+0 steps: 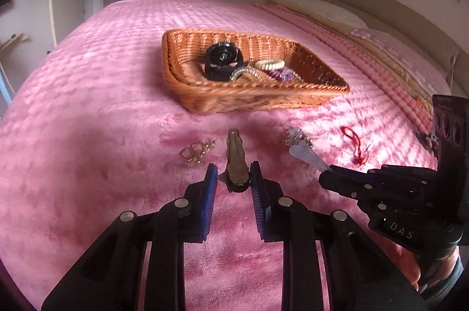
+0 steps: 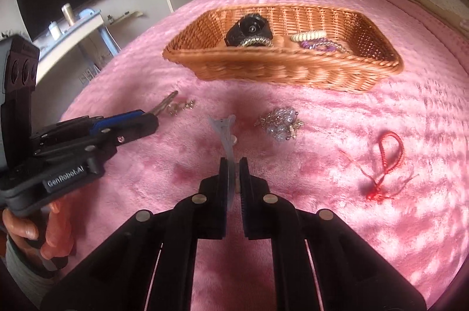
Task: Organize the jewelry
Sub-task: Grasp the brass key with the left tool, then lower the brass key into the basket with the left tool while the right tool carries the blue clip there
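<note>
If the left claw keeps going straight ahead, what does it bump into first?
Probably the basket. The left claw holds a hair clip that points at the basket's near wall, with only pink blanket between. The clip's tip would likely touch first, though depth is hard to judge.

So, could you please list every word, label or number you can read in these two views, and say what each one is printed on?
"DAS": on the black body of the right claw, seen from the left wrist view.
"GenRobot.AI": on the black body of the left claw, seen from the right wrist view.
Small raised marking atop the right claw's camera block: too blurred to read.
Nothing readable on the basket or the jewelry.
</note>
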Demonstrator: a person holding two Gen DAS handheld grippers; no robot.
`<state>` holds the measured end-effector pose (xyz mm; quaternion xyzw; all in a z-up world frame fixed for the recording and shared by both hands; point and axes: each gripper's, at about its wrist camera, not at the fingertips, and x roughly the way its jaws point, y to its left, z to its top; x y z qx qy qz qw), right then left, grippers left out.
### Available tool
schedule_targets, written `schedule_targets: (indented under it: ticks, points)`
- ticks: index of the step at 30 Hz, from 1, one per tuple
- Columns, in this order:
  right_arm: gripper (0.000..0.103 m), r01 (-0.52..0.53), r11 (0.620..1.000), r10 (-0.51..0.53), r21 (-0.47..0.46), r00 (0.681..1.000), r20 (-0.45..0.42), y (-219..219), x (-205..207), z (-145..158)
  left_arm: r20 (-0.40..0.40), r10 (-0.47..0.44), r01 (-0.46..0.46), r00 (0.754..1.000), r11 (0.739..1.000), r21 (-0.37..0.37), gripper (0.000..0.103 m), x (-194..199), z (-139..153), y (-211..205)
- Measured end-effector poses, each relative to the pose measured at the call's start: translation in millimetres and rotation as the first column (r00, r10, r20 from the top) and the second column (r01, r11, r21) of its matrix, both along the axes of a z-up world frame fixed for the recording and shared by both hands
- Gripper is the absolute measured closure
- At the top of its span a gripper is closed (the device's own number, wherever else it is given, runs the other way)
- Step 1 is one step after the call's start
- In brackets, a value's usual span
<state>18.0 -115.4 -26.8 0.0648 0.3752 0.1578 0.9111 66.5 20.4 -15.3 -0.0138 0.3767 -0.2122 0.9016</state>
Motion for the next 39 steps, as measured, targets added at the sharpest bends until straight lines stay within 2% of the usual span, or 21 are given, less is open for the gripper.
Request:
schedule_targets:
  ticks: [3,8,13,16,19,24,27,33,39]
  points:
    - [0.097,0.006,1.0,-0.008,0.023,0.999,0.052,-12.5,-8.7,26.7,0.065,-0.006,0.01,0.998,0.998,-0.057,0.082,-11.0,27.7,3.9]
    - [0.097,0.002,0.999,-0.009,0.049,0.99,0.144,-28.3,-6.2,73.9,0.146,-0.036,0.051,0.989,0.994,-0.1,0.081,-15.3,66.7,0.4]
    - [0.097,0.037,0.999,-0.043,0.034,0.981,0.192,-37.0,26.0,104.7,0.194,-0.031,0.052,0.981,0.993,-0.108,0.081,8.3,93.7,-7.3]
    - [0.097,0.06,0.998,-0.065,0.034,0.982,0.178,-43.1,58.4,114.3,0.198,-0.01,0.035,0.98,0.992,-0.123,0.081,36.9,102.1,-13.7]
    - [0.097,0.083,0.996,-0.087,0.034,0.986,0.144,-46.8,95.5,114.5,0.178,0.006,0.02,0.984,0.99,-0.143,0.081,71.9,102.0,-19.1]
    - [0.097,0.092,0.996,-0.093,0.008,0.994,0.051,-46.2,156.1,95.3,0.14,0.006,0.009,0.99,0.994,-0.108,0.081,115.7,84.9,-30.4]
    - [0.097,0.094,0.995,-0.093,0.035,0.995,-0.022,-48.5,182.8,75.9,0.116,0.007,0.002,0.993,0.997,-0.072,0.081,133.7,70.3,-37.7]
    - [0.097,0.104,0.994,-0.1,0.033,0.991,-0.09,-47.2,203.9,46.9,0.06,0.011,-0.007,0.998,0.998,-0.057,0.081,156.3,41.8,-41.7]
    - [0.097,0.109,0.994,-0.107,0.008,0.988,-0.108,-43.6,204.2,34.1,0.035,0.003,-0.002,0.999,1.0,-0.025,0.081,162.0,22.5,-44.8]
